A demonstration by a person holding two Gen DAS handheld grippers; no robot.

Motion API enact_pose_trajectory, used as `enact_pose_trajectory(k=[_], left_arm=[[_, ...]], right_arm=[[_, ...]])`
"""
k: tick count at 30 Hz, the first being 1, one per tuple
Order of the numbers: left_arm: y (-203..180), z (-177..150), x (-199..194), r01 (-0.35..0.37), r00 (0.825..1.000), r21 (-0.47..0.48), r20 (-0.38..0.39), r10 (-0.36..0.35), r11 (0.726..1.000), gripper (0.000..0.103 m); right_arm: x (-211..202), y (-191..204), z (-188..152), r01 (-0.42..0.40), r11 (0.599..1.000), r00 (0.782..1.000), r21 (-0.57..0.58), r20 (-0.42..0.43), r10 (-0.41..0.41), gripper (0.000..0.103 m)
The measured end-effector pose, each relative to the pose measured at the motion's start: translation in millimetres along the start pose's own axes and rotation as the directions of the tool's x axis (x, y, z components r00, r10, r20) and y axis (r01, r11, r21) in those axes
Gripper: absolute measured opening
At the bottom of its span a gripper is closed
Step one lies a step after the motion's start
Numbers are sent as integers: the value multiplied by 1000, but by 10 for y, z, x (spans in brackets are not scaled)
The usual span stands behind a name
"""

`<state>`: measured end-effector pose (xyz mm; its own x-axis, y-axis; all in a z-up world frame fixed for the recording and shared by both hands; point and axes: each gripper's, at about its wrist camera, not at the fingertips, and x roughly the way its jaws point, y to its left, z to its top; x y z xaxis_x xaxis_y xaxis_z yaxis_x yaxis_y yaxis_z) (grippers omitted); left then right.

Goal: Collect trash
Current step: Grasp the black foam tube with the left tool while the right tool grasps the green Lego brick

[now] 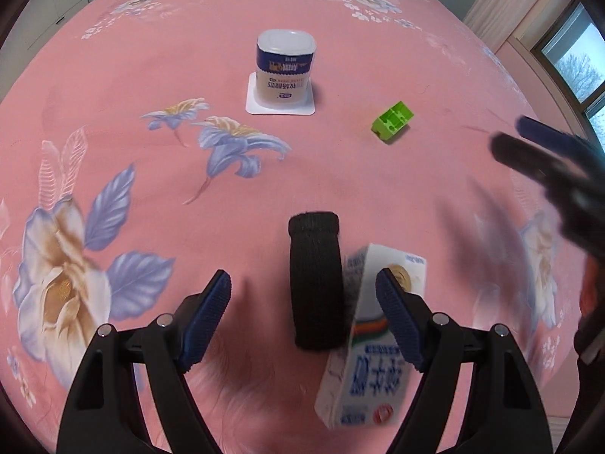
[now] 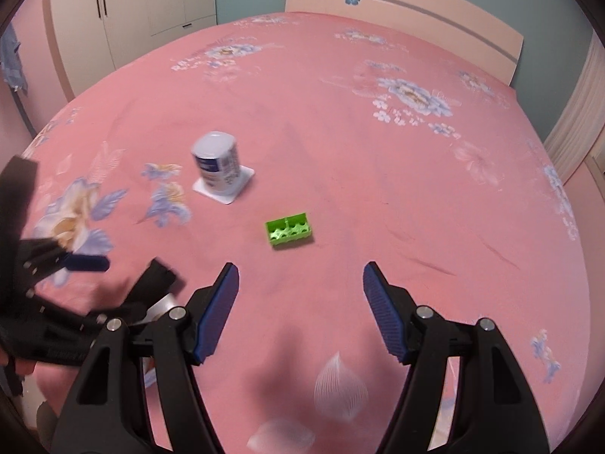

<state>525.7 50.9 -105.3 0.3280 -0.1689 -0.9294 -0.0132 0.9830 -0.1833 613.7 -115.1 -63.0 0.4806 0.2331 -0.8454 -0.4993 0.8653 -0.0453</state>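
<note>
Spread blue-padded jaws of the left gripper [image 1: 302,291] straddle a black roll [image 1: 317,283] beside a milk carton [image 1: 372,348] near the bed's [image 1: 151,75] front edge; closing squarely should secure one. The right gripper [image 2: 300,283], also spread and empty, faces a green block [image 2: 289,229] mid-bed.

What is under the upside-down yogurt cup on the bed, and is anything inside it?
The yogurt cup stands inverted, its white square rim flat on the pink bedsheet. Only the sheet shows around the rim. The cup's walls cover the inside, so any contents cannot be seen.
</note>
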Motion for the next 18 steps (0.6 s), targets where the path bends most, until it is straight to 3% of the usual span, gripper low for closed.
enact_pose_trajectory(k=[13, 15, 18], left_arm=[[128, 115, 227, 77, 997, -35, 8, -77, 996, 75], [169, 106, 235, 56, 998, -23, -4, -56, 998, 66], [216, 52, 278, 89, 996, -28, -21, -89, 996, 66]], right_arm=[[844, 23, 237, -15, 998, 998, -55, -54, 12, 68], [907, 52, 237, -4, 996, 998, -89, -56, -1, 68], [977, 72, 228, -9, 993, 998, -114, -62, 2, 68]])
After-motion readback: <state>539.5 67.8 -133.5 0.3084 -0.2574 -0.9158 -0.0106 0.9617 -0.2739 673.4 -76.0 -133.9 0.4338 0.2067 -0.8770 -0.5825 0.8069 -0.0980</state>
